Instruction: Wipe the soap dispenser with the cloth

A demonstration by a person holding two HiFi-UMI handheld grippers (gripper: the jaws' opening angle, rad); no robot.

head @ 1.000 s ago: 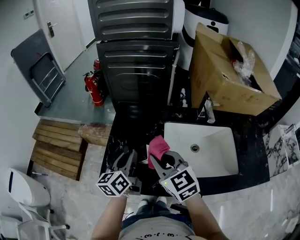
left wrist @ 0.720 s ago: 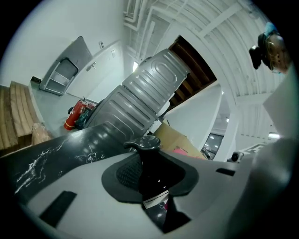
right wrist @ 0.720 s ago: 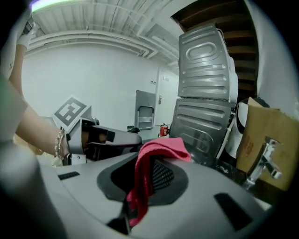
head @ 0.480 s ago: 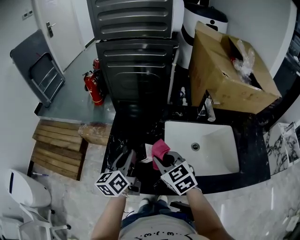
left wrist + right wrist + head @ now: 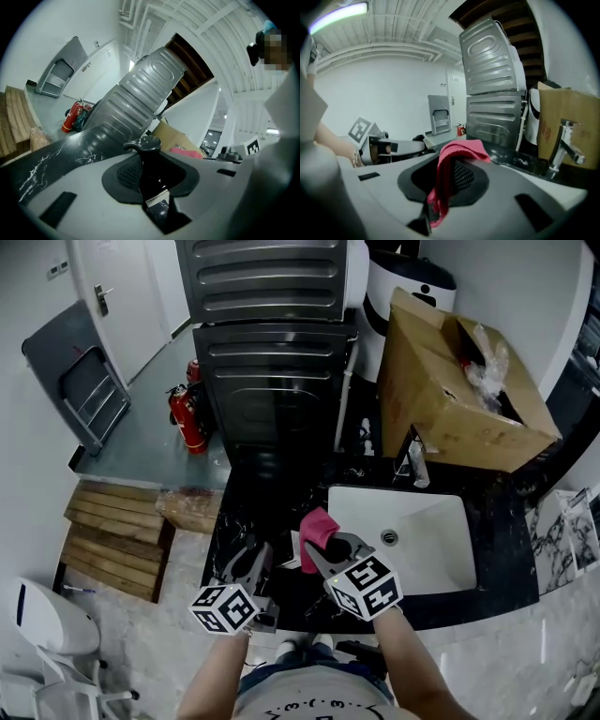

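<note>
Head view, looking steeply down at a black marble counter with a white sink set into it at the right of centre. Two forearms reach up from the bottom edge, each holding a grey gripper that carries a cube with square markers.

The left gripper, lower centre-left of the frame, has its jaws pinched on a black soap dispenser. In the left gripper view the bottle stands upright in the middle of the frame between the grey jaws. Its curved pump head is on top and a small white label sits low on its body.

The right gripper, just right of centre, has its jaws pressed together on a pink cloth. In the right gripper view the cloth drapes over and down between the jaws at the centre of the frame. In the head view the cloth sits over the counter at the sink's left edge. It is near the dispenser but apart from it, to its right.

A metal faucet stands at the sink's back edge. Behind it, at the upper right, is an open cardboard box. Two stacked grey appliances fill the top centre. A red fire extinguisher stands to their left, and wooden slats lie at the left edge.
</note>
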